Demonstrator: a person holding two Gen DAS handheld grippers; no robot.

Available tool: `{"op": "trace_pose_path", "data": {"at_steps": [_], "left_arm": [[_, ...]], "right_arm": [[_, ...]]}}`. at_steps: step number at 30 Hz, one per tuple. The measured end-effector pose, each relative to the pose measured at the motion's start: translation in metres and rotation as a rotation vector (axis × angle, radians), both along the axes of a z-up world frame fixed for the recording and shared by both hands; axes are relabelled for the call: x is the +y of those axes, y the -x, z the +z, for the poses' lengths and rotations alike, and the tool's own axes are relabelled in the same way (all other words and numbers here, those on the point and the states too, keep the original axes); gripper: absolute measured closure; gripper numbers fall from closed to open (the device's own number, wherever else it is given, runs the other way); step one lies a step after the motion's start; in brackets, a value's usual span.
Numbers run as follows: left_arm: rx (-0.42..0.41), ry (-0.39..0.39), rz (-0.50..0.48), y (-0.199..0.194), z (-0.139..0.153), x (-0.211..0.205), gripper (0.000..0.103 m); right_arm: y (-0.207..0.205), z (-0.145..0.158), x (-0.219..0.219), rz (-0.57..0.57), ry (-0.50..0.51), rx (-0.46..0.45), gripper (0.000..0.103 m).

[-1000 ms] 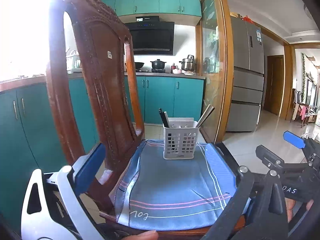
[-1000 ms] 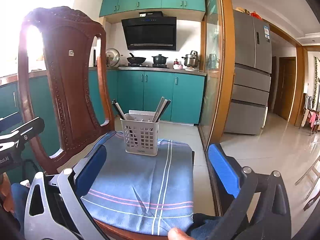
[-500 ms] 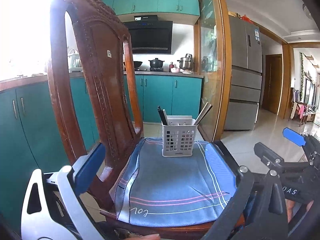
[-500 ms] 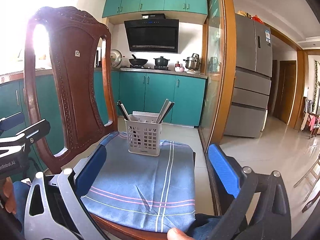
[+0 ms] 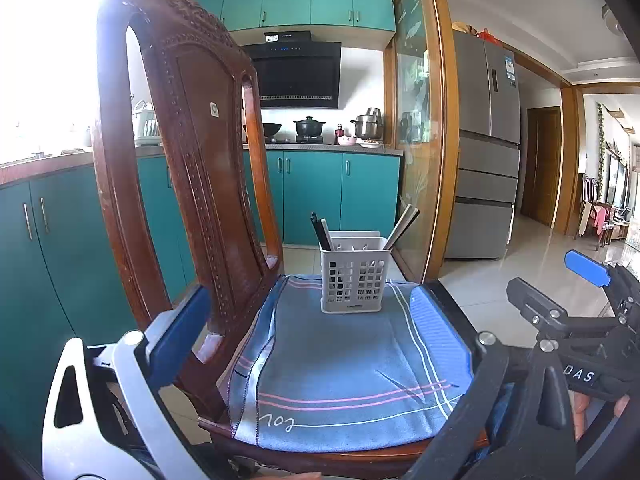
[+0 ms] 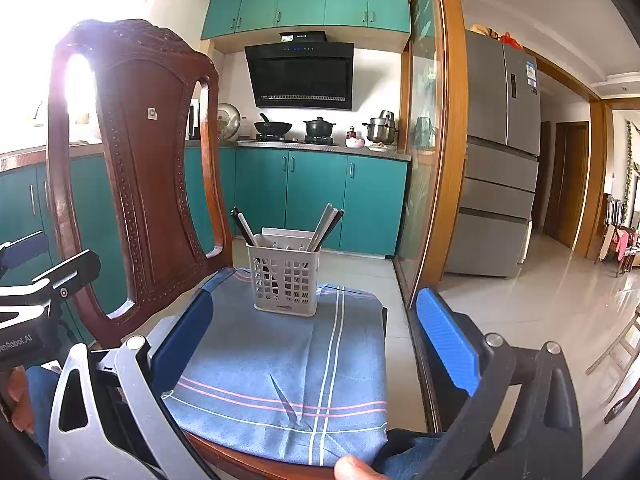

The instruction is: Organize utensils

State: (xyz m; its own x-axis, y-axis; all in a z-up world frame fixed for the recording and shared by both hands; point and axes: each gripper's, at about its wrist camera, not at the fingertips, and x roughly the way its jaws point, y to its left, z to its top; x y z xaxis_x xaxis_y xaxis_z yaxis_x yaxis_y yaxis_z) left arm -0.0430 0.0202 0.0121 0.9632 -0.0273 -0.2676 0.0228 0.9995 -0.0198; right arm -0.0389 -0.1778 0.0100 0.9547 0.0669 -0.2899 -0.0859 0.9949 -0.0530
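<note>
Standing upright on the blue cloth [image 5: 344, 364] at the far end of the chair [image 5: 188, 168] seat is the white basket [image 5: 354, 280], utensils [image 5: 400, 224] poking out: dark handles leaning left, pale ones leaning right. What kind they are, I can't tell. Left gripper [image 5: 312, 344] is spread wide, empty, blue pads either side of the seat. Right gripper [image 6: 316, 340] is just as wide, nothing in it, well short of the basket. The left view catches the right gripper off to the side; the right view shows the left one at its left edge, plus a wok [image 6: 273, 126] on the bench [image 6: 324, 146] that the chair back hides from the left camera.
</note>
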Motion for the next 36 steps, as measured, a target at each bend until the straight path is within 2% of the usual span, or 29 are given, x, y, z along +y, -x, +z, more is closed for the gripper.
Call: {"op": "trace_pose_path", "data": {"at_steps": [27,36], "left_arm": [[0.024,-0.015,-0.011,-0.003,-0.004,-0.012,0.004],[0.096,0.003,-0.028,-0.025,-0.017,-0.014,0.004]], "right_arm": [[-0.006,-0.002,-0.004,-0.005,0.001,0.026,0.003],[-0.019,-0.011,-0.009,-0.008,-0.007,0.058,0.003]]}}
